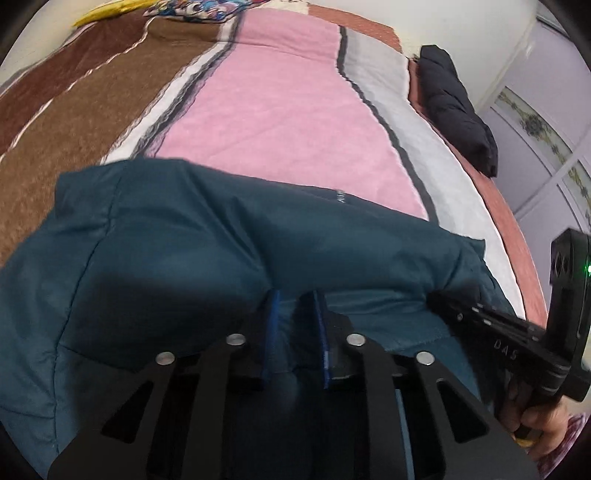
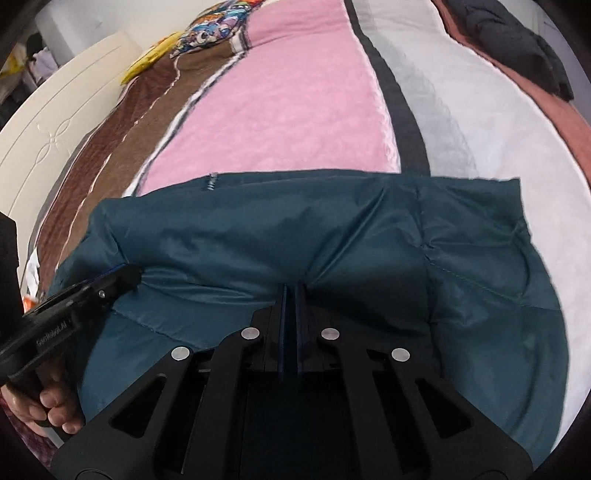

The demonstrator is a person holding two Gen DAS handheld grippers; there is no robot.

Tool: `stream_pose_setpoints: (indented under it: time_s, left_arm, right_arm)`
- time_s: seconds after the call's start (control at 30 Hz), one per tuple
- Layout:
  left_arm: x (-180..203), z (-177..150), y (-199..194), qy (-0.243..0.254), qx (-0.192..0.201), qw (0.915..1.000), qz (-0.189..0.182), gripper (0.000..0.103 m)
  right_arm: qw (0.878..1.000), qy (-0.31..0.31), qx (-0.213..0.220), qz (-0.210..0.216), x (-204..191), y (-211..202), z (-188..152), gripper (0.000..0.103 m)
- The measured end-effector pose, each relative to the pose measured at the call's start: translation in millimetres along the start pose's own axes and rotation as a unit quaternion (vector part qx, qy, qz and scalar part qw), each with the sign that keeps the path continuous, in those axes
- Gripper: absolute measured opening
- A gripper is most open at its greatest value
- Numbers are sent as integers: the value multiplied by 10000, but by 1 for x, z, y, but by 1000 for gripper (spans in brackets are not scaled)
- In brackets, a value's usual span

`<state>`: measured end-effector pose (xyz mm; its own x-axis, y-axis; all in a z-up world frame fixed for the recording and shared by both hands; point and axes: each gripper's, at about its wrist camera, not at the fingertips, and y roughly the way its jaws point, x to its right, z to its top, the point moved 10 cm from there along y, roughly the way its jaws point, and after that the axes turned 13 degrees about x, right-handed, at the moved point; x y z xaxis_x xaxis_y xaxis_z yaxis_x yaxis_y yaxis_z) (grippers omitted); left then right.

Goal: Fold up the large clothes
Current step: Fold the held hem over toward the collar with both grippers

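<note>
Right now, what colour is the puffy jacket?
Dark teal jacket, clearest in the right wrist view.

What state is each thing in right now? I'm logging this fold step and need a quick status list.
teal jacket: bunched on the bed, near edge pinched at two spots.
left gripper: shut on jacket fabric.
right gripper: shut on a thin fold of the jacket.
striped blanket: spread flat over the bed.
dark garment: rumpled, lying at the bed's far edge, untouched.
patterned pillow: lying at the bed's head.

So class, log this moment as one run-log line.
left gripper: shut on jacket | right gripper: shut on jacket | bed: beneath
</note>
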<state>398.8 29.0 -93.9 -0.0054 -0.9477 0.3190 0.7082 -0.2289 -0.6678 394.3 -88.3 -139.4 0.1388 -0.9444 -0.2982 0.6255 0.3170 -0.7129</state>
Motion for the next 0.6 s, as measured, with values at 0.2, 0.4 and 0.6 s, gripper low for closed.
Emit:
stream_pose_setpoints:
  time_s: [0.2, 0.4, 0.6]
  left_arm:
    - [1, -10, 8, 234, 49, 9994, 238, 20]
    - [3, -5, -16, -10, 123, 9999, 105, 25]
    - [24, -28, -80, -158, 339, 9988, -324, 30]
  right_arm:
    - [9996, -193, -5, -182, 0, 3, -5, 2]
    - [9998, -92, -109, -166, -1, -5, -1, 2]
    - [9997, 40, 187, 159, -23, -40, 6, 7]
